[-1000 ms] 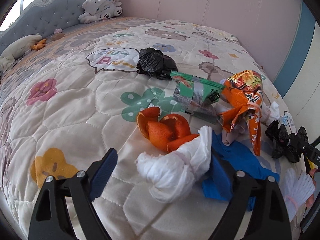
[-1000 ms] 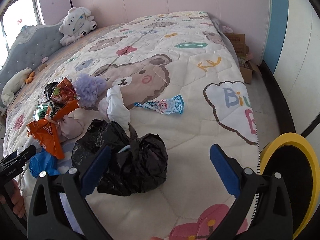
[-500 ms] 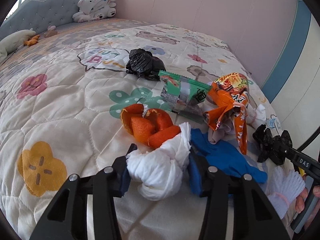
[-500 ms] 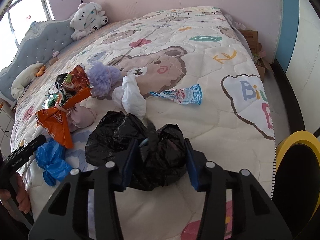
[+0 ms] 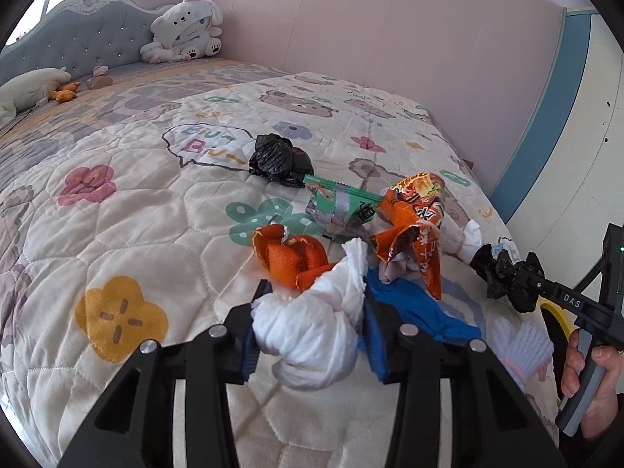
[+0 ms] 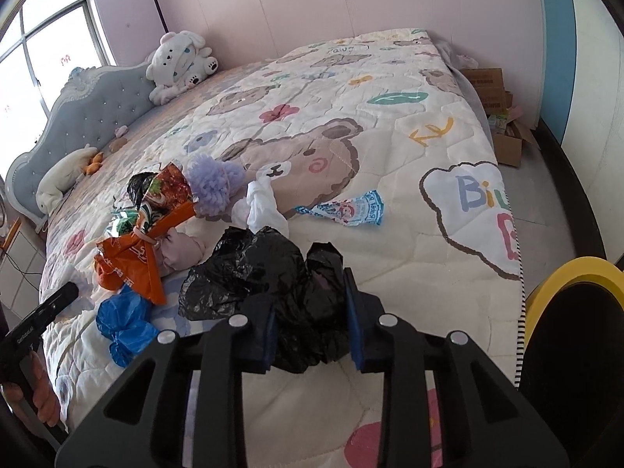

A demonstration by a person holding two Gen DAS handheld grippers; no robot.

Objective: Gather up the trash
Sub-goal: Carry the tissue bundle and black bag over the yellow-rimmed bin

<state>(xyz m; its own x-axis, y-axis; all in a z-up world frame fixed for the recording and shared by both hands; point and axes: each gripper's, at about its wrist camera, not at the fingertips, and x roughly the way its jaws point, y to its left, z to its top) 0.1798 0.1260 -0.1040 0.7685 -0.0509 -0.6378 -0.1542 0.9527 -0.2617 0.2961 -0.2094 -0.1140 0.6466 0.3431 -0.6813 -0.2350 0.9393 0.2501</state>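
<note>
Left wrist view: my left tongs [image 5: 310, 325] have just been closing and are squeezing a white bag [image 5: 312, 327] on the bed [image 5: 128, 234], beside orange peel [image 5: 290, 257]. My right tongs [image 6: 310, 314] have just been closing too and are squeezing a black bag [image 6: 269, 280] near the bed's edge, next to a yellow bin [image 6: 546, 284].

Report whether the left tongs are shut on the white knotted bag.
Shut on it: the left tongs have just been closing, and both blue pads press into the white knotted bag.
</note>
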